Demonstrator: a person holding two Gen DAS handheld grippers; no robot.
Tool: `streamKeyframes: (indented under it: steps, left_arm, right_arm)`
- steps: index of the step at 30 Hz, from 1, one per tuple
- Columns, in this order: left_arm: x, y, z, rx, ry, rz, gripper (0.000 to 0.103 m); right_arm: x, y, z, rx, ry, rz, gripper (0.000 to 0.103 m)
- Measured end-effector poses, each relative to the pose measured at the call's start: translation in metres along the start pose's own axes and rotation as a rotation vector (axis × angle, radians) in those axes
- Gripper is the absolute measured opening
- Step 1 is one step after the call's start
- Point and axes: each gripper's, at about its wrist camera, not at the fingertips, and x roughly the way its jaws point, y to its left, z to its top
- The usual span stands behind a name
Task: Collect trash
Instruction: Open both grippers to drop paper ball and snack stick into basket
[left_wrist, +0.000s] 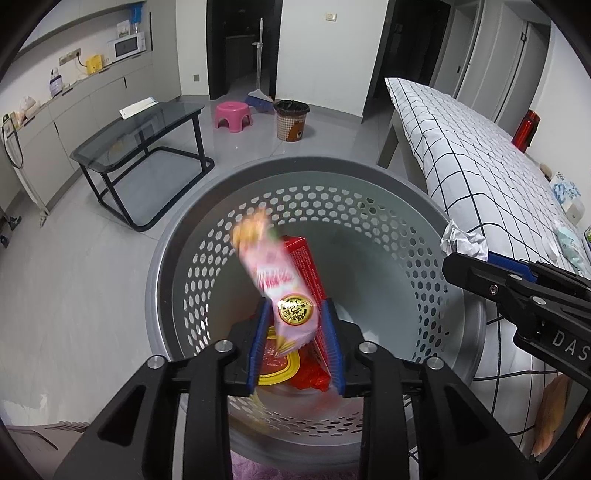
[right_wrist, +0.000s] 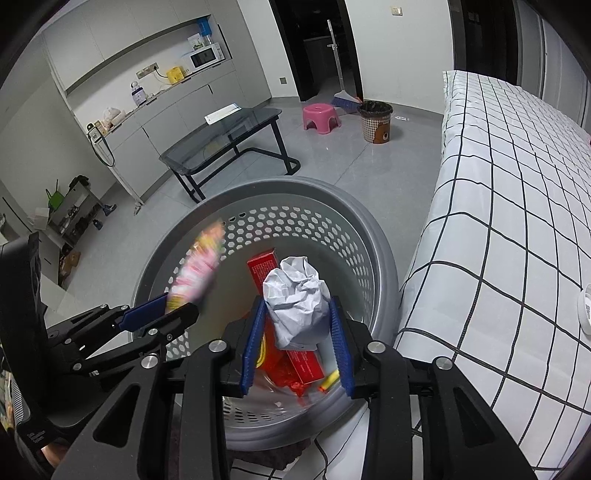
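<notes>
Left wrist view looks down into a grey perforated basket (left_wrist: 192, 266) standing on the floor against the side of a bed with a checked cover (left_wrist: 480, 166). The left gripper (left_wrist: 295, 343) hangs over the basket's open mouth with a pink snack wrapper (left_wrist: 273, 280) between its blue pads (left_wrist: 258, 343). The wrapper is blurred at its upper end and the pads seem to stand slightly off it, so I judge the tongs released and the wrapper slipping free. Holding it right above the opening means it can only fall inside.

From the right wrist view, the right gripper (right_wrist: 297, 339) is poised over the same opening, a crumpled ball of white paper (right_wrist: 297, 299) between its pads (right_wrist: 341, 343). A gap shows at each side of the ball, so these tongs look let go as well, though the paper has not visibly dropped.

On the basket's floor already lie a red carton (right_wrist: 301, 363), a yellow-rimmed lid (left_wrist: 277, 373) and red crinkled wrapping (right_wrist: 291, 380).

Both grippers crowd the one mouth, close beside each other; that nearness is the only hindrance I see. Farther off stand a glass table (left_wrist: 147, 129), a pink stool (left_wrist: 232, 112), a small lined bin (left_wrist: 291, 120) and a broom (left_wrist: 258, 74), all well apart. More litter seems to remain at the bed's near edge.
</notes>
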Motion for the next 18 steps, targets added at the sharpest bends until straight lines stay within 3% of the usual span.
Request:
streamKeyframes:
  steps: [2,5,18]
  left_arm:
    - [-0.0002,0.0014,0.0004,-0.004,-0.001,0.004,0.042]
    - [-0.0030,0.0025,-0.0011,-0.008,-0.010,0.012,0.052]
    - [-0.0052,0.0020,-0.0021,-0.009,-0.004,0.016,0.052]
  right_arm:
    - [-0.0021,0.0007,0.0004,0.005,-0.006,0.005,0.056]
    - [-0.0038,0.0012,0.0005,0.005,-0.021,0.003,0.057]
    - [-0.0020,-0.0027,-0.0007,0.018,-0.017,0.012,0.057]
